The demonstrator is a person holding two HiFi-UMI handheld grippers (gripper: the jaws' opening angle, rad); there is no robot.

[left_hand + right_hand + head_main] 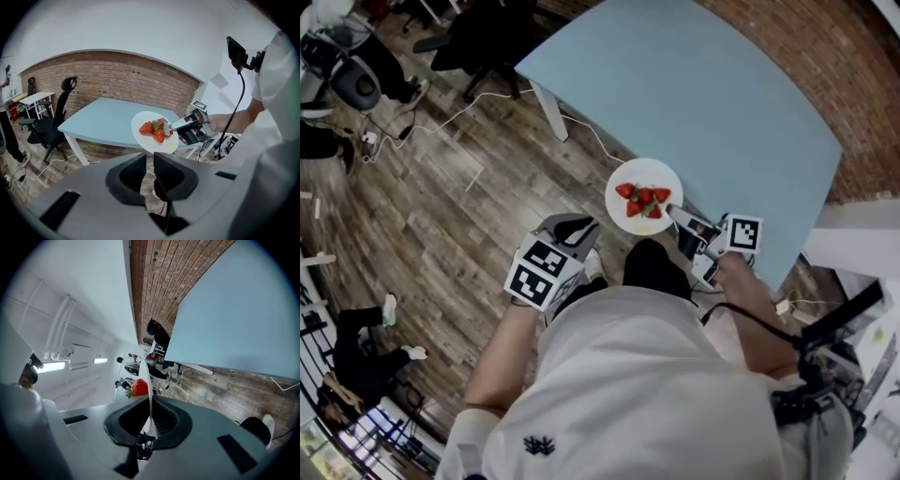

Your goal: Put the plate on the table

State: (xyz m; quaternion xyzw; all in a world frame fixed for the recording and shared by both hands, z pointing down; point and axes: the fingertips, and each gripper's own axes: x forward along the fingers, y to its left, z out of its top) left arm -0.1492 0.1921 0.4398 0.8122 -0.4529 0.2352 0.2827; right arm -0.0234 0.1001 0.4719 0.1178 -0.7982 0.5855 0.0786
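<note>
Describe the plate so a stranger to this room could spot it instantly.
Find the light blue table by the brick wall. At its near edge the right gripper pinches a round white plate by its rim. It's the only dish, carrying red strawberries.

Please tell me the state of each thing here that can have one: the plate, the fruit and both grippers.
plate: held by its rim at the near edge of the table, not yet set down.
strawberries: lying on the plate.
right gripper: shut on the plate's rim.
left gripper: jaws slightly apart, nothing between them.
</note>
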